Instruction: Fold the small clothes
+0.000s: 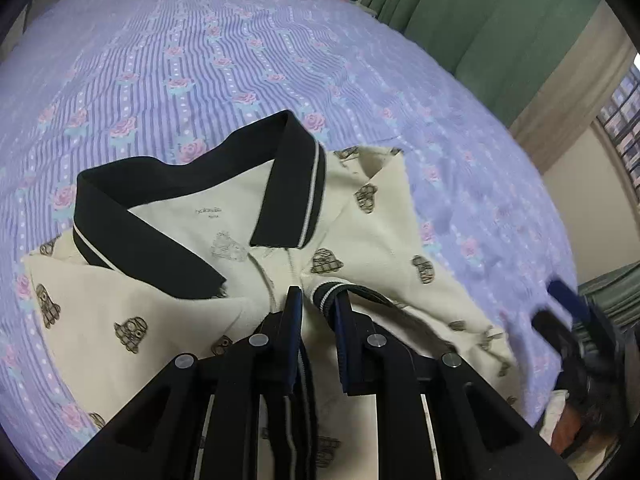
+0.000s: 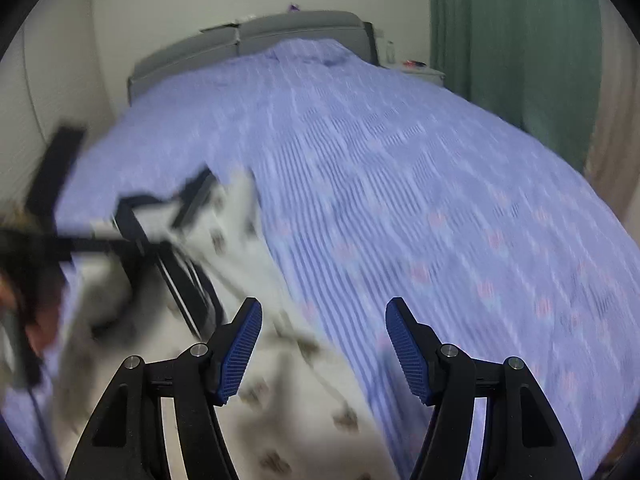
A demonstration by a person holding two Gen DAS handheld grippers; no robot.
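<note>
The left gripper (image 1: pixel 318 300) is seen clamped on the striped black cuff (image 1: pixel 332 293) of a cream polo shirt (image 1: pixel 168 312), which is spread on the purple floral bedspread (image 1: pixel 240 60). The right gripper (image 2: pixel 322 350) is held apart above the shirt's edge, nothing between its pads. Green curtains (image 2: pixel 512 40) are seen beyond.

cream polo shirt (image 1: pixel 168 312) (black collar, small prints) rumpled on bed, partly folded
</note>
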